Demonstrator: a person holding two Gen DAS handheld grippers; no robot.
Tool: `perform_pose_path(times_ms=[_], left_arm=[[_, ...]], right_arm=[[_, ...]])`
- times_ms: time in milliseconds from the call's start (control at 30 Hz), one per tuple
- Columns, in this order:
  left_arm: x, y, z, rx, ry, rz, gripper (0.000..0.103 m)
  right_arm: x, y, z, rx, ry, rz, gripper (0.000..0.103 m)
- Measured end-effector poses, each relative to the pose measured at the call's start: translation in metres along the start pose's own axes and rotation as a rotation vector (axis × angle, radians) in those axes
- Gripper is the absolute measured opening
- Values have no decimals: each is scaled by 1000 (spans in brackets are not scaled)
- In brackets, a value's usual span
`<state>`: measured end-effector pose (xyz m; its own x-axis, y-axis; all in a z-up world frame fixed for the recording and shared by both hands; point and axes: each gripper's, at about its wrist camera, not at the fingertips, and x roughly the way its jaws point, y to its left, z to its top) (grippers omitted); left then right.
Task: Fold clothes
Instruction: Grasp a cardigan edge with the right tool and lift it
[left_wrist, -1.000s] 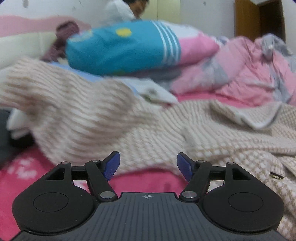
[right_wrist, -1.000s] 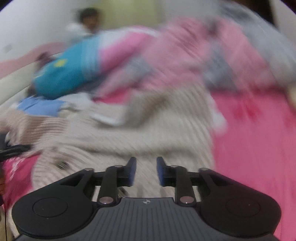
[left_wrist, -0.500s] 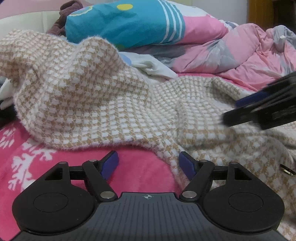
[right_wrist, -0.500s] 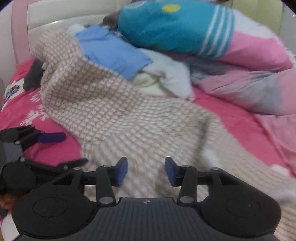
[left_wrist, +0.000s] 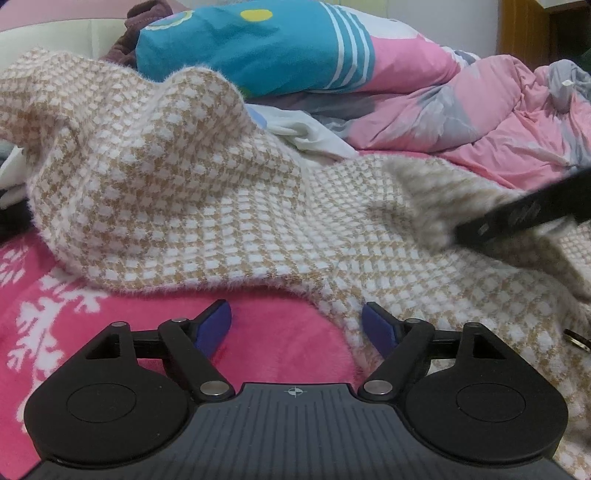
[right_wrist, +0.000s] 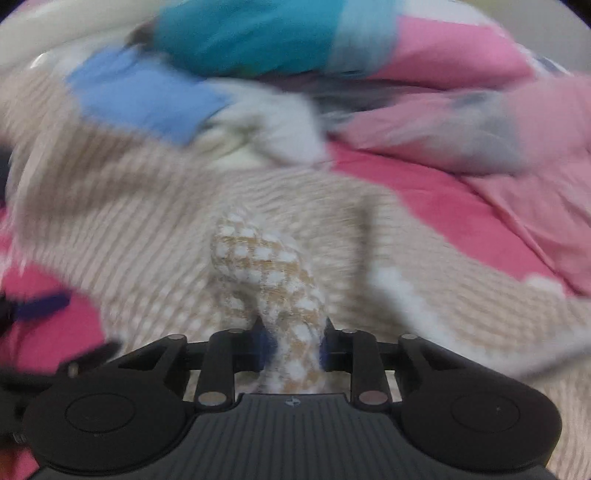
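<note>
Left gripper (left_wrist: 296, 326): pitched downward, jaws wide apart and opening, blue pads (left_wrist: 213, 325) bare, nothing clamped; the beige checked garment (left_wrist: 207, 192) edge lies just by its right pad. Right gripper (right_wrist: 292, 345): angled down, jaws narrow and closing, a bunched fold of the garment caught between the pads, fabric sticking up past the fingertips. In the left wrist view the right gripper's black body enters from the right edge, blurred. No hand visible.
</note>
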<state>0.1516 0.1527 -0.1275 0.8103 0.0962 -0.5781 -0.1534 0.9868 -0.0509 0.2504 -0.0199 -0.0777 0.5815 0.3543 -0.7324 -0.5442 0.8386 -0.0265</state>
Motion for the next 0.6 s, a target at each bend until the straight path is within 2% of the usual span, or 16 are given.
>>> perform_pose_path(times_ms=[100,300,467,600], left_arm=[[0,1,0,-4,2,-1,80],[0,1,1,-6,3,2,80],[0,0,1,-2,2,8,80],[0,0,1,3,0,12,80]], right_arm=[[-24,-24,-5,99,-55,-14,22],[-122,-83,-34,173,-230,-101,21],[-207,-176,-67,302,-302,-284,21],[-252,-254,-86,394,-310,-443,21]])
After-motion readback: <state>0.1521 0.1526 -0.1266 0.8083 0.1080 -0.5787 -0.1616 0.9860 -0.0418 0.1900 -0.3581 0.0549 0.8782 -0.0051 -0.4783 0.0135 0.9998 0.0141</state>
